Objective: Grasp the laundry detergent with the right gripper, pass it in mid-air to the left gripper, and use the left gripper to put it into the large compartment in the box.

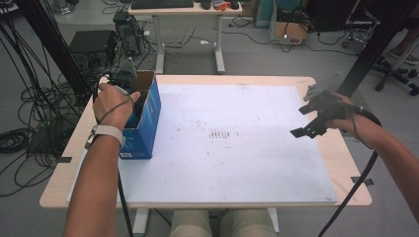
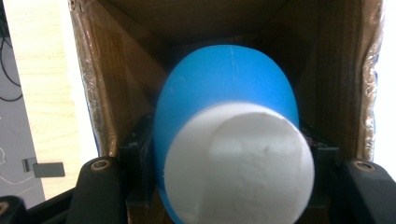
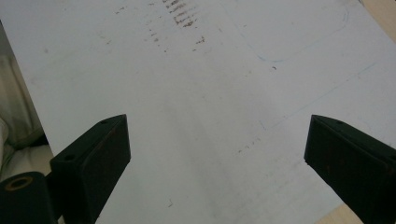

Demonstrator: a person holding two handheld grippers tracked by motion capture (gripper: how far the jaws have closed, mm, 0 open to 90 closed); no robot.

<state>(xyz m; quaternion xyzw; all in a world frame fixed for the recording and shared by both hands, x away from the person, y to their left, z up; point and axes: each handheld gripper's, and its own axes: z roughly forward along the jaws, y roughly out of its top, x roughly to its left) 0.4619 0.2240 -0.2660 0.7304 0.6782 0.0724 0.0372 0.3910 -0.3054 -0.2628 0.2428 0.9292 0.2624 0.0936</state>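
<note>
Inside the cardboard box (image 2: pixel 116 93), the left hand-held gripper (image 2: pixel 229 154) clamps a blue-and-white object (image 2: pixel 229 140); the right (image 3: pixel 217 149) gapes wide, empty.

A: Object held? 
B: Blue, egg-shaped object (image 2: pixel 224 93) with a flat white end face toward the camera, pinched at its sides, pointing into a cardboard box (image 1: pixel 148 106).

A: Box? 
B: Brown inside, blue outside, top open, upright near the table's (image 1: pixel 316 197) far left corner.
</note>
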